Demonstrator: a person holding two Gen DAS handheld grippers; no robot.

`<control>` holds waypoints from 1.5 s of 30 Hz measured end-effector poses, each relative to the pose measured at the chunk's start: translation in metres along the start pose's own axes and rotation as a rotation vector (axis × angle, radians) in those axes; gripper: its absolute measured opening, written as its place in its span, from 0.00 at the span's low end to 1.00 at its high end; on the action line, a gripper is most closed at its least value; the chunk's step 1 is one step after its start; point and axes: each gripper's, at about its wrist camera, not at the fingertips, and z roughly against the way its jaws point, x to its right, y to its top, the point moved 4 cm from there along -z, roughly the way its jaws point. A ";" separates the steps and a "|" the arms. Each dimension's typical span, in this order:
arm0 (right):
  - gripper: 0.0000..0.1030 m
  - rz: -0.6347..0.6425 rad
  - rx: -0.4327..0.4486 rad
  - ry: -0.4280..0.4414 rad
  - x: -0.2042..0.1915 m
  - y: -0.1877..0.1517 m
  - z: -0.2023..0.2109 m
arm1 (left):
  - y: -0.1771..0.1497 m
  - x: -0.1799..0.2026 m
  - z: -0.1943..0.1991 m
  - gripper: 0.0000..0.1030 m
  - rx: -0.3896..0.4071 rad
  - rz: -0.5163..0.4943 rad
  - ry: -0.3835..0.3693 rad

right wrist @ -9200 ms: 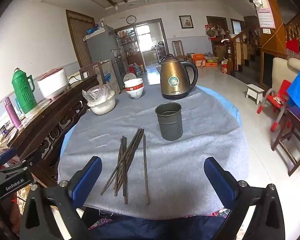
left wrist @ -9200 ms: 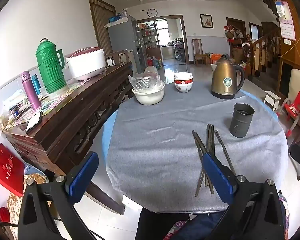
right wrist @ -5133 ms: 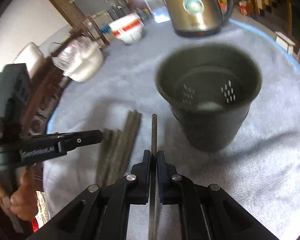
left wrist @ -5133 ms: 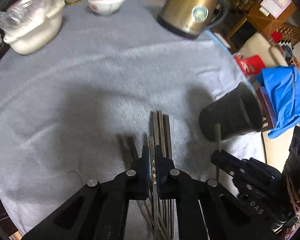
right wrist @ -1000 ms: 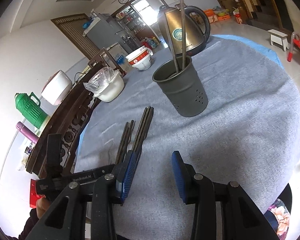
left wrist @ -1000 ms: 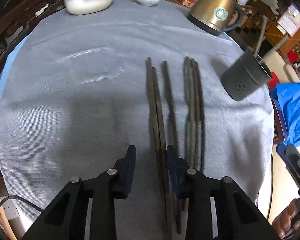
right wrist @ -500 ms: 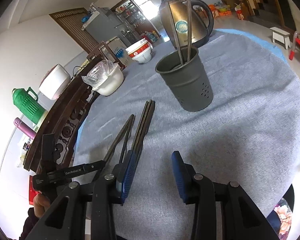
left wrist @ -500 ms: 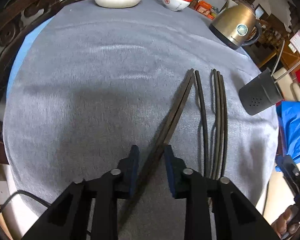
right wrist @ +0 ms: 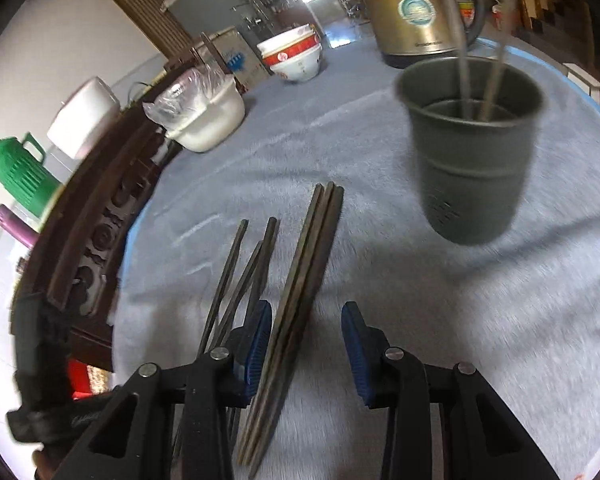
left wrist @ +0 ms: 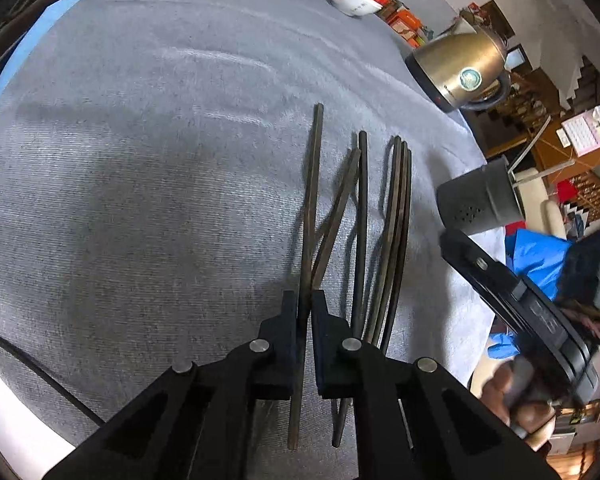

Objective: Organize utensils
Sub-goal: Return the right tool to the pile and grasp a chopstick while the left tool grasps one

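The left hand-held gripper (left wrist: 305,312) is clamped on a single dark chopstick (left wrist: 312,216), its jaws having just been closing around it; the stick runs straight ahead from the pads, its near end poking out behind them over the grey cloth of the worktop (left wrist: 140,200); just to its right a second stick crosses under it at a slant, then one more, then a tight bundle of three chopsticks (left wrist: 398,216) lying flat; further right and ahead stands the dark perforated holder (left wrist: 476,204) with two sticks already leaning in it.

The right hand-held gripper (right wrist: 305,344) has its blue pads apart, pressing on nothing; the bundle of three lies on the cloth between them, nearer the left pad and apart from the right one; the looser sticks lie to the left of that pad; ahead and to the right is the holder; beyond it a brass-coloured kettle (right wrist: 416,12), and to the far left a red-banded bowl (right wrist: 294,58).
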 end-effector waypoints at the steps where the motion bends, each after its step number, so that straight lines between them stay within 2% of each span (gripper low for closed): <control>1: 0.38 -0.002 -0.002 -0.013 -0.001 0.003 -0.006 | -0.001 -0.001 0.002 0.07 0.004 -0.001 0.006; 4: 0.37 -0.009 -0.012 -0.041 0.000 0.010 -0.019 | -0.005 -0.007 0.005 0.07 0.003 -0.001 0.007; 9: 0.27 -0.023 -0.054 -0.085 0.007 0.012 -0.038 | -0.002 -0.001 0.002 0.07 0.009 -0.014 0.009; 12: 0.25 -0.003 -0.055 -0.096 0.009 0.014 -0.039 | 0.002 0.001 0.001 0.07 0.020 -0.024 0.024; 21: 0.25 -0.061 -0.050 -0.104 0.022 0.024 -0.036 | 0.014 -0.014 0.011 0.07 0.068 -0.024 0.097; 23: 0.30 -0.070 -0.064 -0.119 0.023 0.026 -0.041 | 0.016 -0.018 0.011 0.07 0.072 -0.022 0.117; 27: 0.28 -0.032 -0.061 -0.147 0.018 0.028 -0.044 | 0.018 -0.019 0.014 0.07 0.077 -0.021 0.114; 30: 0.19 -0.017 -0.081 -0.172 0.019 0.025 -0.042 | 0.022 -0.011 0.019 0.07 0.088 -0.061 0.107; 34: 0.10 0.008 -0.125 -0.190 0.026 0.018 -0.034 | 0.032 0.013 0.022 0.08 0.076 -0.171 0.089; 37: 0.09 0.017 -0.139 -0.188 0.031 0.015 -0.024 | 0.038 0.043 0.013 0.13 0.018 -0.321 0.066; 40: 0.09 0.004 -0.164 -0.173 0.035 0.015 -0.018 | 0.045 0.062 -0.005 0.13 -0.025 -0.438 0.119; 45: 0.13 -0.034 -0.196 -0.140 0.043 0.021 -0.021 | 0.069 0.068 -0.034 0.13 -0.105 -0.486 0.114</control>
